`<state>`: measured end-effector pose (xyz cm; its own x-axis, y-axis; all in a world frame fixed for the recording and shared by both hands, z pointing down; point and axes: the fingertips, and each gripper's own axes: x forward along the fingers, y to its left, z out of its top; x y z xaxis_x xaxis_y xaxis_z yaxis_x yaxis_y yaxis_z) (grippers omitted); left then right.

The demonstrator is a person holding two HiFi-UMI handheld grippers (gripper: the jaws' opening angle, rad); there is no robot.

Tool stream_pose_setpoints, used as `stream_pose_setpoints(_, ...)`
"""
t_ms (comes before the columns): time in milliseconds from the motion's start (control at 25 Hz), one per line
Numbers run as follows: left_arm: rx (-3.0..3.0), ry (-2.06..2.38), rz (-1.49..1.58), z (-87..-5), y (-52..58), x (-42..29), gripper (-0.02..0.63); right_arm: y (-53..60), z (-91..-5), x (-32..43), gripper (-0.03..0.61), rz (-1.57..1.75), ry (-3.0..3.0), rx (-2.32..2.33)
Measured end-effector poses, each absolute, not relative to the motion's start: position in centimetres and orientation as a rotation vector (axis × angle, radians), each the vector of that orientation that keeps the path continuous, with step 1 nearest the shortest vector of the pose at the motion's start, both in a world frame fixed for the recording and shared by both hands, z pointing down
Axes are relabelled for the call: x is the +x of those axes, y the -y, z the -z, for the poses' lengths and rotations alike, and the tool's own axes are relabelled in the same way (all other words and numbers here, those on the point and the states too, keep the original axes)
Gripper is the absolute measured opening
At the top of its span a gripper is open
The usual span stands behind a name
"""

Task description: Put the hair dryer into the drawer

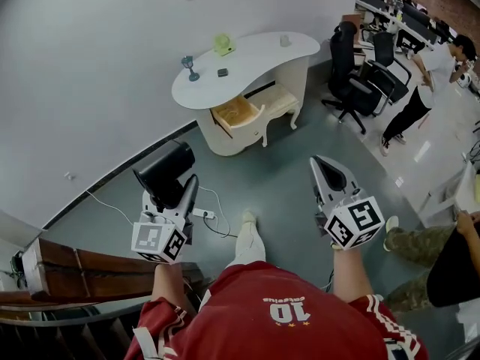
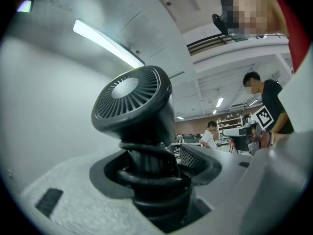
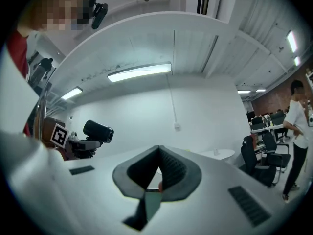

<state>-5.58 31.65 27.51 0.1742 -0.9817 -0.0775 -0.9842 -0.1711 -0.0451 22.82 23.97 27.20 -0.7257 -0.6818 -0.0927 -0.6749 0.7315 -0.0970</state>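
A black hair dryer (image 1: 165,169) is held off the floor in my left gripper (image 1: 180,195), which is shut on its handle. In the left gripper view the jaws close around the cord-wrapped handle (image 2: 156,177), and the round grilled head (image 2: 132,99) rises above them. My right gripper (image 1: 324,163) hangs to the right, shut, with nothing between its jaws; its tips meet in the right gripper view (image 3: 159,153). Far ahead stands a white curved desk (image 1: 259,55) with its wooden drawer (image 1: 236,112) pulled open. Both grippers are well short of it.
On the desk are a glass goblet (image 1: 189,67), a green item (image 1: 223,45), a small dark object (image 1: 223,72) and a white cup (image 1: 285,40). Black office chairs (image 1: 352,77) and a standing person (image 1: 424,88) are at right. A power strip with cord (image 1: 204,214) lies on the floor; a wooden railing (image 1: 82,265) is at left.
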Motion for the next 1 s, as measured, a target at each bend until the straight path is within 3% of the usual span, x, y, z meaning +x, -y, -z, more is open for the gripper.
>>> stream_pose_setpoints(440, -2.447, -1.906, -0.047, -30.5, -20.2, -8.4, 0.308, -14.6, -28.3, 19.9, 0.004, 0.075, -2.877, -1.194)
stream_pose_setpoints(1000, -2.535, -1.797, 0.154, -33.4, 0.0, -16.4, 0.308, 4.5, -27.9, 10.0, 0.005, 0.093, -2.93, -1.2)
